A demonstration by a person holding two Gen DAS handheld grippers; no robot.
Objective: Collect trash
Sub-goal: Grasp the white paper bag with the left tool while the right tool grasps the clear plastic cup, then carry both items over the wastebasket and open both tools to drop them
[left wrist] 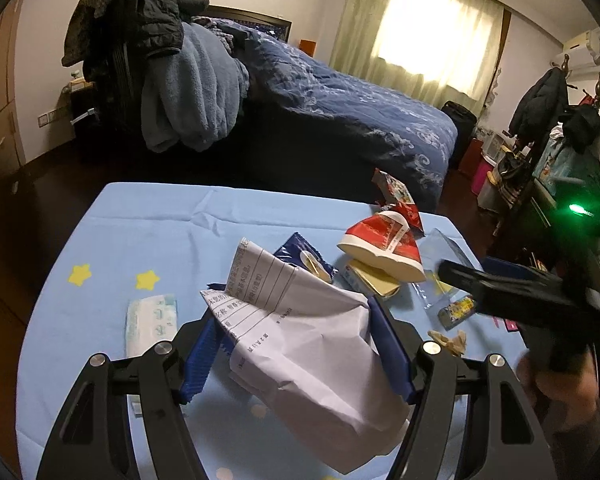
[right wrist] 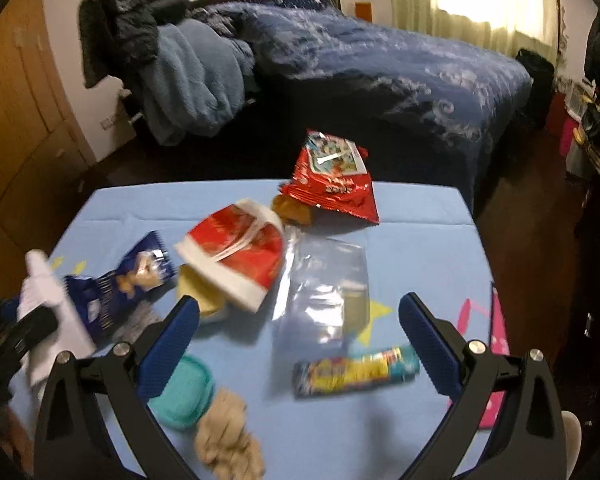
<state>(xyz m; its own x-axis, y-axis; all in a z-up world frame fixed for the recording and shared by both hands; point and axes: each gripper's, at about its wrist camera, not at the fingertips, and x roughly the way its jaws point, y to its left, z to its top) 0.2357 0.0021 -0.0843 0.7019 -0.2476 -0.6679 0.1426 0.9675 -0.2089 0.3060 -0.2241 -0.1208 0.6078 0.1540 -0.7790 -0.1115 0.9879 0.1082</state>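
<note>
Left gripper (left wrist: 296,354) fingers pinch crumpled printed paper (left wrist: 300,344); right gripper (right wrist: 296,344) fingers spread above candy tube (right wrist: 356,370) on surface (right wrist: 420,220).

My left tool (left wrist: 296,344) holds the paper sheet (left wrist: 312,344) above the table's (right wrist: 420,216) near edge. At the far edge lies the snack bag (right wrist: 332,176); nearer, the paper cup (right wrist: 236,256), plastic bag (right wrist: 324,292), then the candy tube (right wrist: 356,370) between my right tool's (right wrist: 300,344) fingers. The bed (right wrist: 380,60) stands behind the table.
</note>
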